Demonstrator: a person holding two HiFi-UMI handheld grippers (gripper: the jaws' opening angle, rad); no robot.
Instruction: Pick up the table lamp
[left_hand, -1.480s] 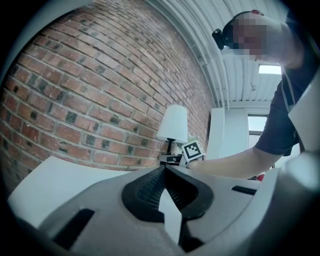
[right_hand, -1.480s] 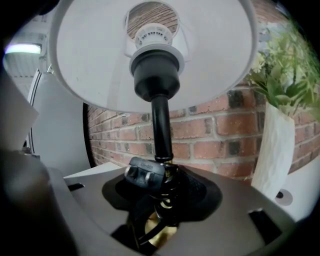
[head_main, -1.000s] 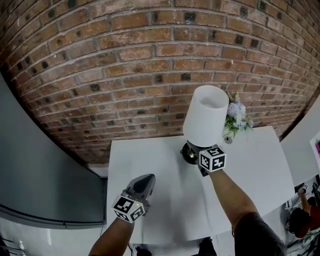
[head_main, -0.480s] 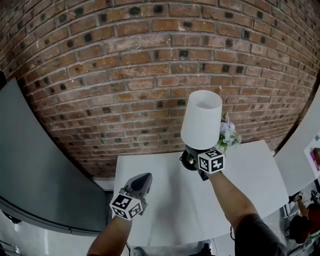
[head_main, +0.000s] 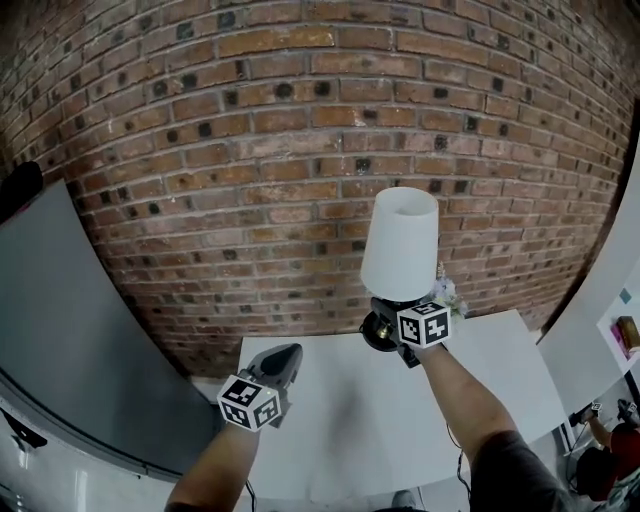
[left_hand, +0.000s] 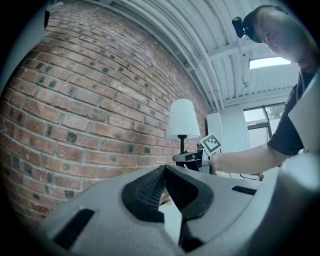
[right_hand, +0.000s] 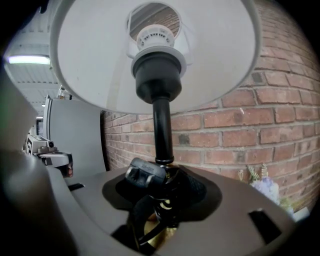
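Note:
The table lamp has a white shade (head_main: 400, 245) on a black stem with a dark, brass-toned base (head_main: 376, 328). It hangs upright in the air above the white table (head_main: 500, 370), in front of the brick wall. My right gripper (head_main: 394, 320) is shut on its lower stem. In the right gripper view the stem (right_hand: 161, 130) rises from between the jaws of the right gripper (right_hand: 162, 187) to the shade (right_hand: 100, 60). My left gripper (head_main: 284, 360) is raised to the left of the lamp, shut and empty. In the left gripper view, the left gripper (left_hand: 164, 172) has its jaws meeting at the tip, and the lamp (left_hand: 182, 119) is further off.
A small bunch of pale flowers (head_main: 445, 293) stands at the table's back edge, right behind the lamp, and also shows as flowers (right_hand: 265, 189) in the right gripper view. The brick wall (head_main: 250, 150) fills the back. A grey panel (head_main: 60, 330) stands at the left.
Both grippers have risen. The lamp has gone up with the right gripper, its base now well above the table. The flowers are now mostly hidden behind it.

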